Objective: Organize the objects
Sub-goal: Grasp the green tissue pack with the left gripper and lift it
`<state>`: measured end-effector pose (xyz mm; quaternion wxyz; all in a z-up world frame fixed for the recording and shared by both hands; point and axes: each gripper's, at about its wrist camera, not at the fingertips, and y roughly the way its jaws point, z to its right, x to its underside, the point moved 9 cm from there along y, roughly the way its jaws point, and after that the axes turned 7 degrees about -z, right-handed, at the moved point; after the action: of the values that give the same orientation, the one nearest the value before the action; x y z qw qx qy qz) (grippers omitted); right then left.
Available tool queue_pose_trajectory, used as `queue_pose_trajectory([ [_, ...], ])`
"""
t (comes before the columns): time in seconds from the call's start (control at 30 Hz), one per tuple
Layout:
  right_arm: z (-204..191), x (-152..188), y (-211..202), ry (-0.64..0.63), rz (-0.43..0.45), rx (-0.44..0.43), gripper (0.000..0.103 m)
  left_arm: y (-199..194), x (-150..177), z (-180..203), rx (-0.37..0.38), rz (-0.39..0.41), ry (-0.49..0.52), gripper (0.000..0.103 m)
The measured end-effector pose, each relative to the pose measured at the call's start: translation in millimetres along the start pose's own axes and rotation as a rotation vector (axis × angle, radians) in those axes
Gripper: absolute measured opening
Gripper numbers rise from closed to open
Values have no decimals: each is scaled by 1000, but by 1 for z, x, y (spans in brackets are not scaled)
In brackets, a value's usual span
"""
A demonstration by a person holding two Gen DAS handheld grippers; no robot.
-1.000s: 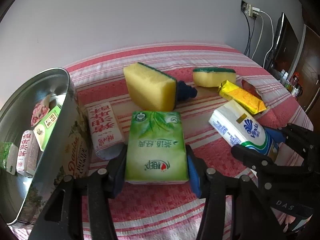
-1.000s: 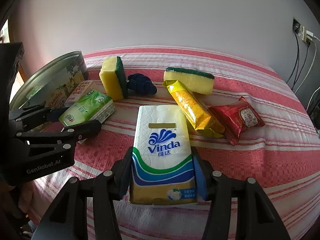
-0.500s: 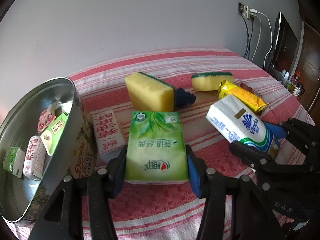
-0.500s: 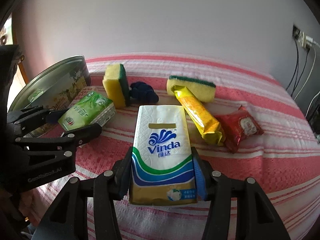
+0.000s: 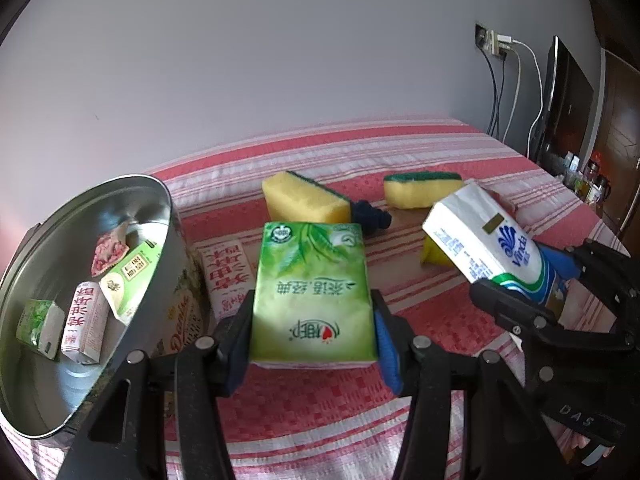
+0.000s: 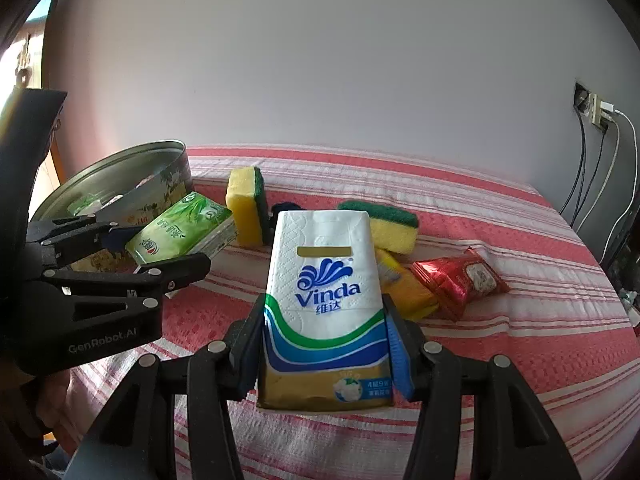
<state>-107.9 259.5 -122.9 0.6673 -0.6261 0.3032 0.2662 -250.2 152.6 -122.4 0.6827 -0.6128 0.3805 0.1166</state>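
Both packs have risen off the cloth: left tongs (image 5: pixel 314 340) grip the green pack (image 5: pixel 312 292), right tongs (image 6: pixel 326 354) the Vinda pack (image 6: pixel 324 304).

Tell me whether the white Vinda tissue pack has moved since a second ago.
Yes. In the left wrist view the white Vinda tissue pack has risen, now covering the yellow wrapper, nearer the flat yellow sponge.

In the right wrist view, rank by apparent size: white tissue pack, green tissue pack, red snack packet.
1. White tissue pack, largest, though nearest the camera.
2. Green tissue pack.
3. Red snack packet, close to the green pack; the order of these two is unsure.
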Motion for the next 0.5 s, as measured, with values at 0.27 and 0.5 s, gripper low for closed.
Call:
queue_pose_trajectory([
  [0.27,7,-2,-8,21,48,-2,55,-9,-3,-3,-10,47,-5,52],
  [0.5,6,-4,-10,28,78,1,55,-16,-5,-5,-15,85,-17,52],
])
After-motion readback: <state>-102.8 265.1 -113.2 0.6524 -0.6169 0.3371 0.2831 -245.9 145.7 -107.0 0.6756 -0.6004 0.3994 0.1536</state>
